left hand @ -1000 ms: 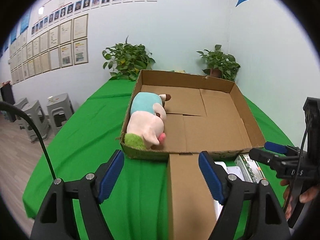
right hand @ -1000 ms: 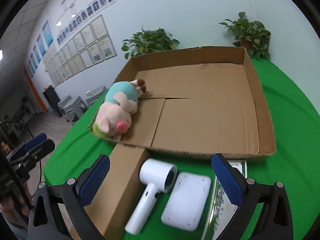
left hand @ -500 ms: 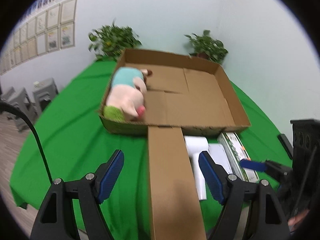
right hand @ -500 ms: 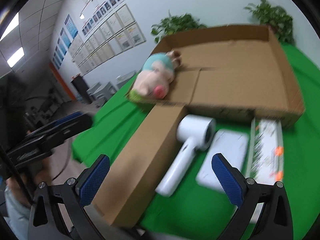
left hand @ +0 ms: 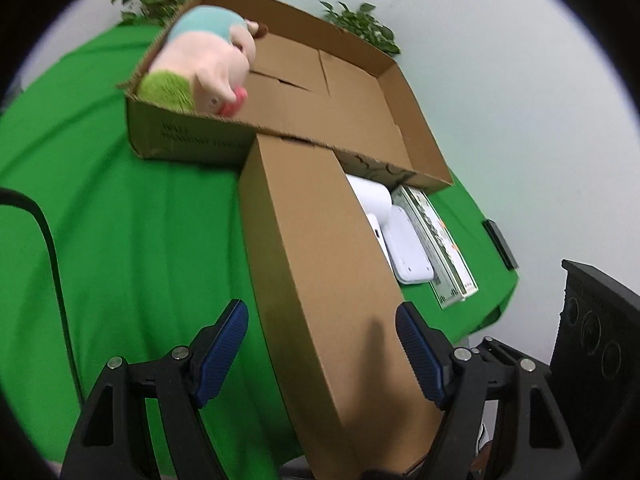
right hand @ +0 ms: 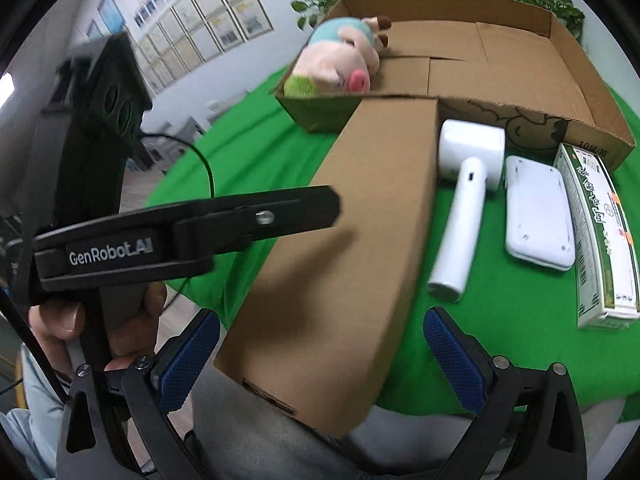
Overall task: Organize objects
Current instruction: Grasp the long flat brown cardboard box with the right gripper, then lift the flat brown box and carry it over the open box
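While both sets of tongs are spread wide and holding nothing, the long brown cardboard box sits right between the blue pads of each. The left tongs straddle its near end, with the pads close to its sides; I can't tell if they actually touch. The right tongs frame the same near end from a slightly different angle, pads clear of the cardboard on both sides. That end of the box sticks out past the edge of the bench, which is draped in bright green cloth.

Straight ahead of the tongs, the far end of the long box butts against the wide, shallow, open cardboard tray. Inside the tray, ahead and to the left, lies a pink plush pig with a teal back and a fuzzy green patch, snout facing the tongs.

Off to the right of the long box there's a row of stuff on the cloth: a white hair dryer just beside it, then a flat white rounded-rectangle device, then a long white-and-green printed carton furthest right.

From the right wrist view, the left tongs come in from the left over the long box, with the person's left hand wrapped around the black handle.
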